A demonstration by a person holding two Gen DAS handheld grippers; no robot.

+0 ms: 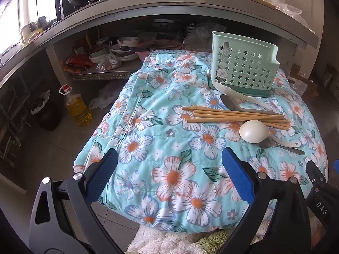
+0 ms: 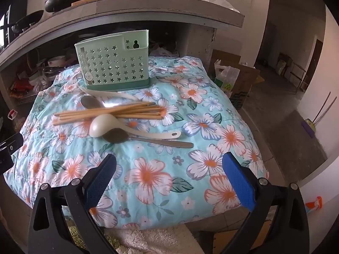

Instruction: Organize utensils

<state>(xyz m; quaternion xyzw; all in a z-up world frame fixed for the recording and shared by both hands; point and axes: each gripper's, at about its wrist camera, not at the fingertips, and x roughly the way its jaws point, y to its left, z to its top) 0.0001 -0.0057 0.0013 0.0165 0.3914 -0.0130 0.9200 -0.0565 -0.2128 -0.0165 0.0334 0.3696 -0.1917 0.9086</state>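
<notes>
Left wrist view shows your left gripper (image 1: 169,169) with fingers spread wide and empty over the near edge of the flowered quilt-covered surface (image 1: 148,148). Your right gripper (image 2: 169,169) is likewise wide and empty. Loose wooden chopsticks (image 2: 106,113) and spoons lie mid-surface before the mint-green star-punched plastic holder (image 2: 112,65), probably awaiting sorting.

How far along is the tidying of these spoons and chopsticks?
Nothing looks done yet: no utensil shows in the green holder. Nothing is in hand either; the left tool and right tool are both open with nothing between their fingers. Left to do: the chopsticks, two white spoons and two metal spoons on the floral cloth.
</notes>
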